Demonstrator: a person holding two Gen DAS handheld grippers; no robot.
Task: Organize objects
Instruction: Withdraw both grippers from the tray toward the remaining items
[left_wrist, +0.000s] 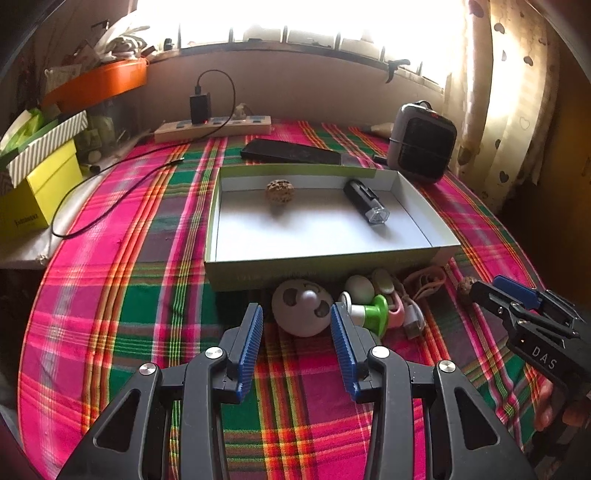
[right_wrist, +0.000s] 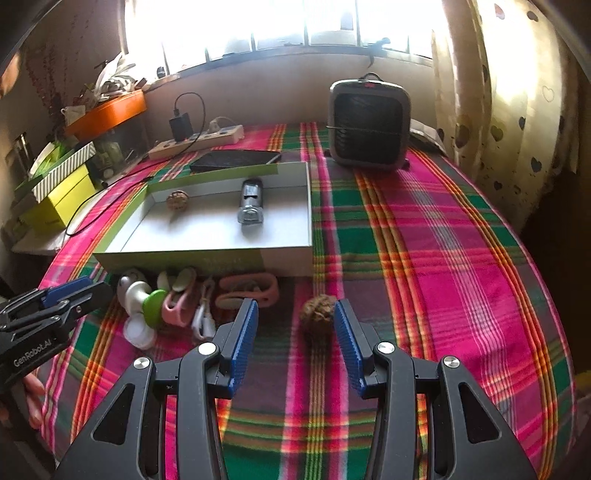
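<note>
A shallow green-and-white box (left_wrist: 325, 260) lies open on the plaid cloth, with a brown walnut-like ball (left_wrist: 279, 190) and a black torch (left_wrist: 365, 201) inside. My left gripper (left_wrist: 297, 317) is open, its tips on either side of a round white mini fan (left_wrist: 301, 312) lying in front of the box. My right gripper (right_wrist: 295, 314) is open too. A second brown ball (right_wrist: 318, 314) rests on the cloth just inside its right finger (right_wrist: 347, 332). Between the two grippers lies a heap of small things: a green-and-white piece (right_wrist: 147, 299), a pink clip (right_wrist: 177, 306), a white cable (right_wrist: 203, 317).
A grey desk heater (right_wrist: 369, 122) stands at the back right, and a black phone (left_wrist: 291, 151) and a power strip (left_wrist: 212, 127) lie behind the box. Yellow and striped boxes (left_wrist: 40, 192) and an orange tray (left_wrist: 99, 79) crowd the left. A curtain (right_wrist: 509, 110) hangs on the right.
</note>
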